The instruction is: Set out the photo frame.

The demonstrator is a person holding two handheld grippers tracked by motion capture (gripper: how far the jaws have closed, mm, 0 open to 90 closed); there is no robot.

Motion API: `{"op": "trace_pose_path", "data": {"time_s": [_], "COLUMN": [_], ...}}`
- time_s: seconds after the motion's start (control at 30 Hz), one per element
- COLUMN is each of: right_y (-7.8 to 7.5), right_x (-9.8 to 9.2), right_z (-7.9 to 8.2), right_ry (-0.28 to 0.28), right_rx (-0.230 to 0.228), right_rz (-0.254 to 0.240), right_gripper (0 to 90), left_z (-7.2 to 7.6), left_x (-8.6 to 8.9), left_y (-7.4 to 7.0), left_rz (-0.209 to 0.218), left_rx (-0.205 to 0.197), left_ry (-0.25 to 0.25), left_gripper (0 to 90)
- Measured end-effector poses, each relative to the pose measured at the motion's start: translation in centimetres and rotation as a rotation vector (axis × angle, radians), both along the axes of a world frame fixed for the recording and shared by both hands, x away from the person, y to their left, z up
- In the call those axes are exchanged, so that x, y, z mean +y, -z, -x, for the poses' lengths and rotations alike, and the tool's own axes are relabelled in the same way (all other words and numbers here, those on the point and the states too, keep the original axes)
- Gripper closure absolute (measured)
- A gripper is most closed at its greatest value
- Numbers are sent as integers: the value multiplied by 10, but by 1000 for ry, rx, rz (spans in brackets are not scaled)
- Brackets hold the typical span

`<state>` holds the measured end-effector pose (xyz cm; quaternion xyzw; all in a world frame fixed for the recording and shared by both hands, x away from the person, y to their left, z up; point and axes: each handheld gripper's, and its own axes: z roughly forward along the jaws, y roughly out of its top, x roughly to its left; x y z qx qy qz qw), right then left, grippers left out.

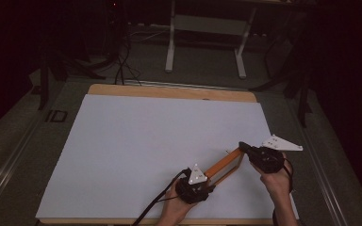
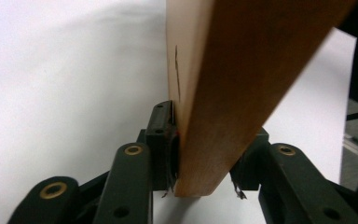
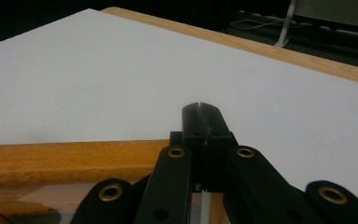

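A wooden picture frame (image 1: 224, 163) with orange-brown rails lies tilted on the white sheet (image 1: 141, 141), near the front right. My left gripper (image 1: 210, 181) holds its near end; in the left gripper view the wooden rail (image 2: 242, 70) stands between the jaws, both pads against it, so my left gripper (image 2: 205, 163) is shut on it. My right gripper (image 1: 242, 146) rests at the frame's far end. Seen from the right gripper view, my right gripper (image 3: 200, 112) has its jaws pressed together above the frame's rail (image 3: 65, 161), and nothing shows between the tips.
The white sheet covers a wooden table whose bare edge (image 1: 169, 92) shows at the back. Beyond it, on the dark floor, stand a white desk frame (image 1: 205, 28) and loose cables (image 1: 122, 63). A hand and forearm (image 1: 280, 188) come in at the bottom right.
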<state>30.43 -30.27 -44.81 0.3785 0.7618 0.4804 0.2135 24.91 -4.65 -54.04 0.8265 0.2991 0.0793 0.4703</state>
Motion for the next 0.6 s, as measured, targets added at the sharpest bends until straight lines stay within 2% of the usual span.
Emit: {"op": "trace_pose_path", "data": {"time_s": [0.23, 0.43, 0.53, 0.6], "right_y": [0, -2, -4, -6], "right_x": [2, 0, -6, -8], "right_z": [-1, -2, -1, -1], "right_ry": [2, 7, 16, 13], "right_rx": [-5, -11, -18, -22], "right_rz": [5, 35, 25, 26], "right_gripper": [900, 900, 900, 900], "left_z": [0, -4, -11, -15], "left_x": [0, 2, 7, 8], "left_y": [-2, -8, -20, -28], "left_rz": [-25, -24, -4, -32], "left_rx": [-24, -19, -23, -45], "left_ry": [-10, -2, 11, 30], "left_gripper": [685, 689, 690, 690]}}
